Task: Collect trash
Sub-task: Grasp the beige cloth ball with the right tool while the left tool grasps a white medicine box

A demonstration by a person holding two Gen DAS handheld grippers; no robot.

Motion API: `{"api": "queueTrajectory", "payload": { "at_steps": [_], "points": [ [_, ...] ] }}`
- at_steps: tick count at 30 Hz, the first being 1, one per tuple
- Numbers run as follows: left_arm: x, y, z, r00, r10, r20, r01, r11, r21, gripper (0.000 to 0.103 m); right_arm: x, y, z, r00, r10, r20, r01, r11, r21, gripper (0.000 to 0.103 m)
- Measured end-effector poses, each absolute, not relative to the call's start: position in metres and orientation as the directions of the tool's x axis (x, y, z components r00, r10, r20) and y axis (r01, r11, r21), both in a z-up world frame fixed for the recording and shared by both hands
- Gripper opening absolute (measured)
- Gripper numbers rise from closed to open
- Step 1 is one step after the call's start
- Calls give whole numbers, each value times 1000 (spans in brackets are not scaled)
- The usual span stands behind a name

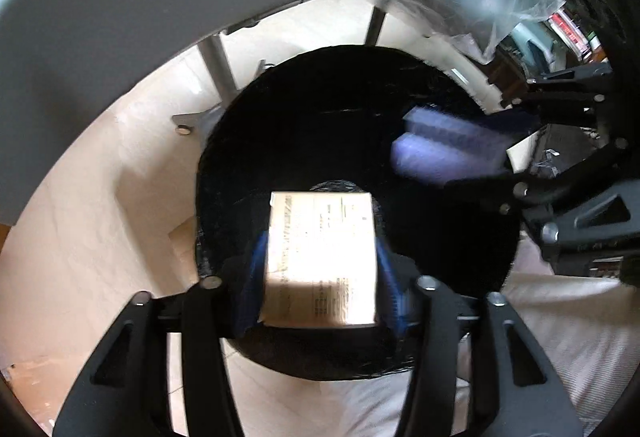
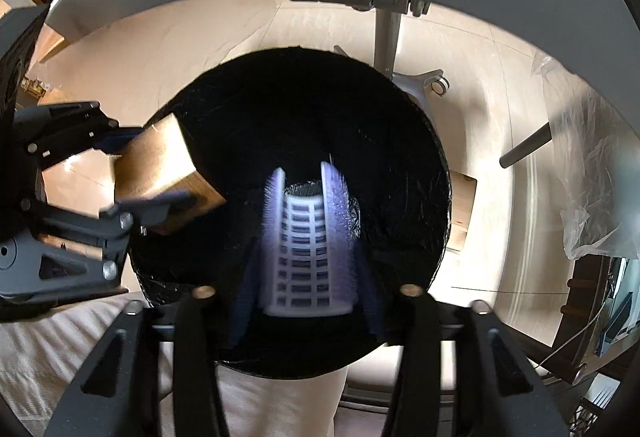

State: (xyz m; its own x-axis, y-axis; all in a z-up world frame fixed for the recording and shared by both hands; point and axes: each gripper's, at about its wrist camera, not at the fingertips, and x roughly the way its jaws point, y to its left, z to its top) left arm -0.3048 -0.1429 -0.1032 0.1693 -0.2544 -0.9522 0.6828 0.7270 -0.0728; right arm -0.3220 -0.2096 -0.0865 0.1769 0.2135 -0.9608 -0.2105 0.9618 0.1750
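Here both jaws grip trash above the bin [image 2: 248,85]: left gripper [image 1: 320,261] a box [image 1: 320,257], right gripper [image 2: 306,241] a brush [image 2: 306,241]; early release could bounce either off the rim.

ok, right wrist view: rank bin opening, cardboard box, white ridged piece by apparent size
1. black bin opening, largest by far.
2-3. cardboard box and white ridged piece look similar; the piece sits nearer the camera, so unranked.

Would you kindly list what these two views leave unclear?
- Printed text on the tan cardboard box: left wrist view, motion blur.
- Contents of the black-lined round trash bin: both views, too dark.
- Identity of the pale purple ribbed plastic piece: right wrist view, blurred.
- Right gripper pads: shadowed.
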Motion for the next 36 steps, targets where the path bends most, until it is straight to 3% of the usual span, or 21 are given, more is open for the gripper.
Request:
{"api": "queueTrajectory", "payload": {
  "at_steps": [1,2,10,13,17,22,27,36],
  "points": [
    [-305,-143,-102,170,-259,-951,680,729,-77,76,-322,-211,-85,189,215,-958,-204,963,176,74],
    [-305,-141,-100,170,-270,-948,678,730,-86,76,-322,-213,-82,202,219,-955,-199,964,179,77],
    [-311,-118,-66,226,-301,-927,643,760,-90,76,-343,-240,-41,274,187,-943,-141,978,153,77],
    [-317,-102,-18,286,-384,-878,639,759,-124,76,-356,-252,-1,360,184,-915,-125,981,149,77],
    [-315,-85,54,410,-503,-761,656,742,-137,101,-356,-256,50,502,139,-854,-114,989,94,87],
    [-273,-84,98,563,-480,-673,594,801,-75,101,-319,-251,76,559,80,-825,-83,996,41,89],
    [-209,-95,93,585,-403,-703,499,863,-79,101,-284,-237,66,477,59,-877,-133,991,-6,88],
    [-140,-105,66,513,-354,-782,414,900,-135,101,-267,-230,46,365,40,-930,-113,994,-2,75]
  ]
}}
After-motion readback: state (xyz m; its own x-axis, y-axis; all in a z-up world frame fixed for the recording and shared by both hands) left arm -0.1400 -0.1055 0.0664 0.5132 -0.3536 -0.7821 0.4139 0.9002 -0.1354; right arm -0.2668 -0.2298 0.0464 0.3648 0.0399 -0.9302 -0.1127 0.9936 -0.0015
